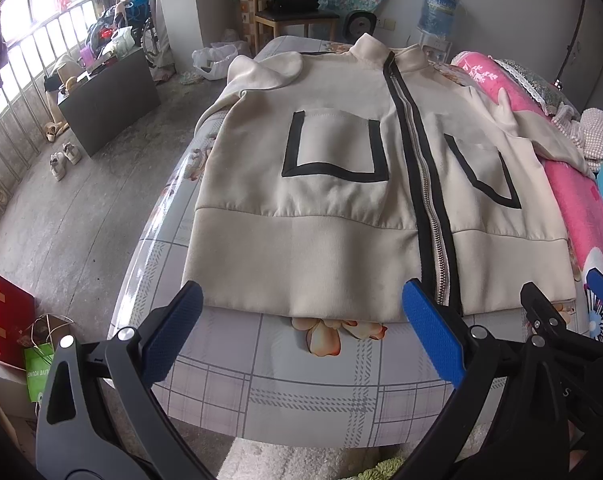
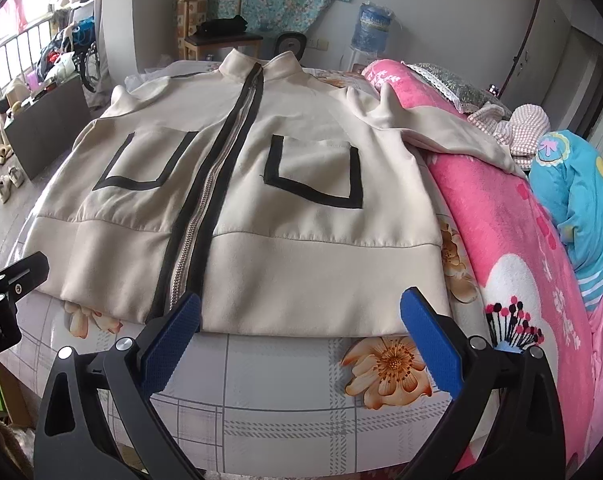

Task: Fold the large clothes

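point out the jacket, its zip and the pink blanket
jacket (image 2: 313,272), right wrist view, on the hem band
zip (image 2: 199,216), right wrist view, on its middle teeth
pink blanket (image 2: 513,264), right wrist view, on its top face

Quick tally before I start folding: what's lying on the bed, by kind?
Beige jacket, spread flat, zipped: 1
Pink blanket along the right side: 1
Blue patterned bedding: 1
Pink-and-white checked cloth: 1
Grey lace-edged pillow: 1
Total: 5

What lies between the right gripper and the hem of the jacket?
Only bare bed sheet with an orange flower print, in the right wrist view. The right gripper is open, short of the jacket.
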`<state>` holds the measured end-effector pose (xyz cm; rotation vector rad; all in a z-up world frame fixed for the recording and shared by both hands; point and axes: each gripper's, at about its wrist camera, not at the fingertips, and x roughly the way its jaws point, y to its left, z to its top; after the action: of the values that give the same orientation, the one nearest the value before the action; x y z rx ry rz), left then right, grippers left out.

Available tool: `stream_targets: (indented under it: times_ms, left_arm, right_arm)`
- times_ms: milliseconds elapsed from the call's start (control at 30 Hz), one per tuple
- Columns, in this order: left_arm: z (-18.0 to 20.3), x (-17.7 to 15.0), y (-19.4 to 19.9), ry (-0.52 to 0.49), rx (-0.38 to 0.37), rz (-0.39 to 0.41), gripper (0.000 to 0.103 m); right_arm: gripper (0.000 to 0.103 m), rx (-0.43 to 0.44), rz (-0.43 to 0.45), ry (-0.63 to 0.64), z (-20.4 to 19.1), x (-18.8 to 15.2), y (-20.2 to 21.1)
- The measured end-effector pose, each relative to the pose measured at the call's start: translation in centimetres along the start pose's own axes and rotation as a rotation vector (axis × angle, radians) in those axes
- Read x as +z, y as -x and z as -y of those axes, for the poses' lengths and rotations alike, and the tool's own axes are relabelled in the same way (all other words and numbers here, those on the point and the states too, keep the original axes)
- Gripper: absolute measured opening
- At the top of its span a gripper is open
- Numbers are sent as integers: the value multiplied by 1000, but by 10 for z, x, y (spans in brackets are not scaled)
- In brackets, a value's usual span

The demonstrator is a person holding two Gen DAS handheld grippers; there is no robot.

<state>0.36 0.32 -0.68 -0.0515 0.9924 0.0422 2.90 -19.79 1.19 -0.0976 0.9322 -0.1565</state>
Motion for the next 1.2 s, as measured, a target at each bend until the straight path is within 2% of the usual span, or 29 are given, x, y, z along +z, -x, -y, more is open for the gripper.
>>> stream_targets:
  times_ms: [267, 367, 433, 600, 733, 933, 1067, 1133, 1200]
  left_arm:
    - [1, 1, -7, -6, 5, -16, 96]
    - [-1, 3, -20, -13, 13, -27, 96]
    - [-5, 6, -37, -18, 40, -40, 96]
    - [-24, 12, -84, -29, 109, -75, 96]
    - [-34, 19, -99, -24, 79, -79, 96]
    - [-39, 19, -103, -25, 31, -58, 96]
    - [-37, 17, -101, -58, 25, -34, 96]
    - [-39, 18, -100, -61, 11, -47, 96]
    - [-44, 17, -93, -53, -2, -28, 96]
  right_arm:
    - [97, -3, -3, 6, 0, 0, -3]
    - [97, 35, -21, -10, 5, -1, -10]
    - [97, 59, -47, -44, 17, -3, -20]
    - [97, 27, -64, -174, 70, -11, -41]
    - [97, 45, -74, -261, 108, -17, -58]
    - [97, 166, -87, -363, 136, -21, -77]
    - [97, 204, -60, -355, 138, -17, -80]
    - [92, 216, -58, -343, 137, -15, -82]
    - [89, 220, -57, -332, 137, -14, -82]
